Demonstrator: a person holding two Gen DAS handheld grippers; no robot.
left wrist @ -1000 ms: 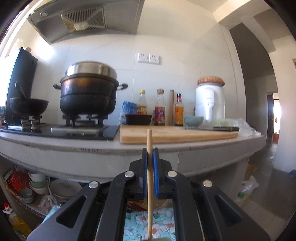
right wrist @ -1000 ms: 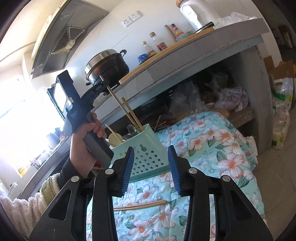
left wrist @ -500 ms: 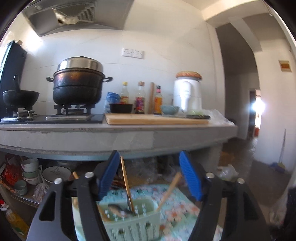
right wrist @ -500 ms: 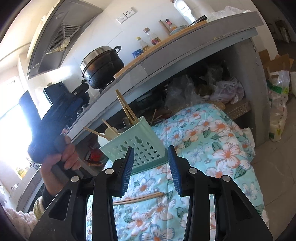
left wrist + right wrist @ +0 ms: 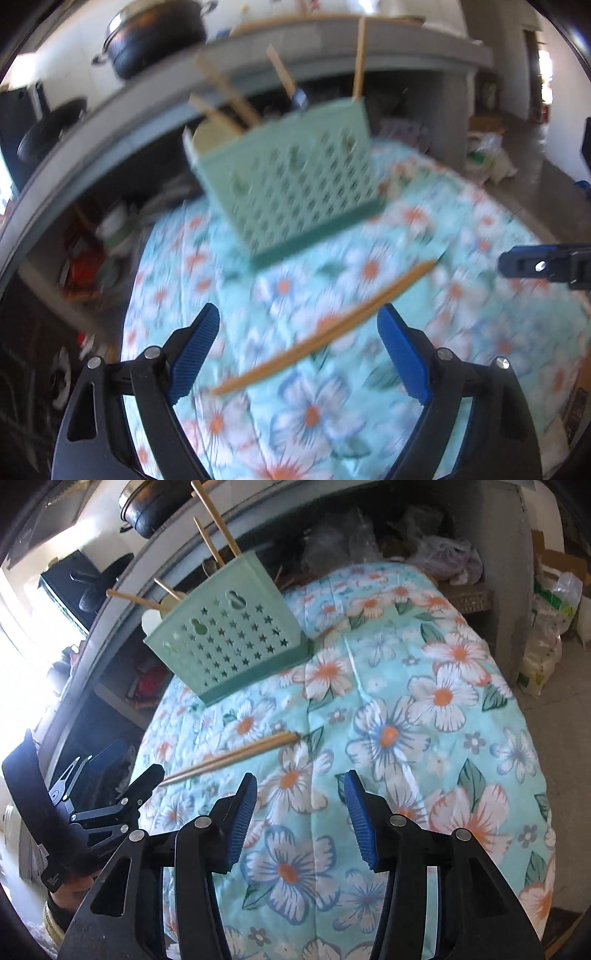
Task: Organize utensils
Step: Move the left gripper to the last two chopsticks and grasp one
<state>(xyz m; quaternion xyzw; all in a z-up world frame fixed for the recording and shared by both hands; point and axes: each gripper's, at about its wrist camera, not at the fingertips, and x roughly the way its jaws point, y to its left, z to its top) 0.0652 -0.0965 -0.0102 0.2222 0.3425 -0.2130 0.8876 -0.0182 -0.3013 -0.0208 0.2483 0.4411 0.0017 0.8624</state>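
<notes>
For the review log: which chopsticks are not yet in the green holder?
The pair of chopsticks lying flat on the floral cloth, in front of the green holder; the other sticks stand upright inside it.

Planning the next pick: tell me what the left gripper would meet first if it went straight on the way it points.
Probably the pair of chopsticks lying on the floral cloth; they sit between the opening jaws of the left gripper, untouched. The blurred picture leaves depth unclear.

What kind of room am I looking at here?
Most likely a home kitchen: a big lidded pot stands on a grey counter, and a green utensil basket holds chopsticks.
</notes>
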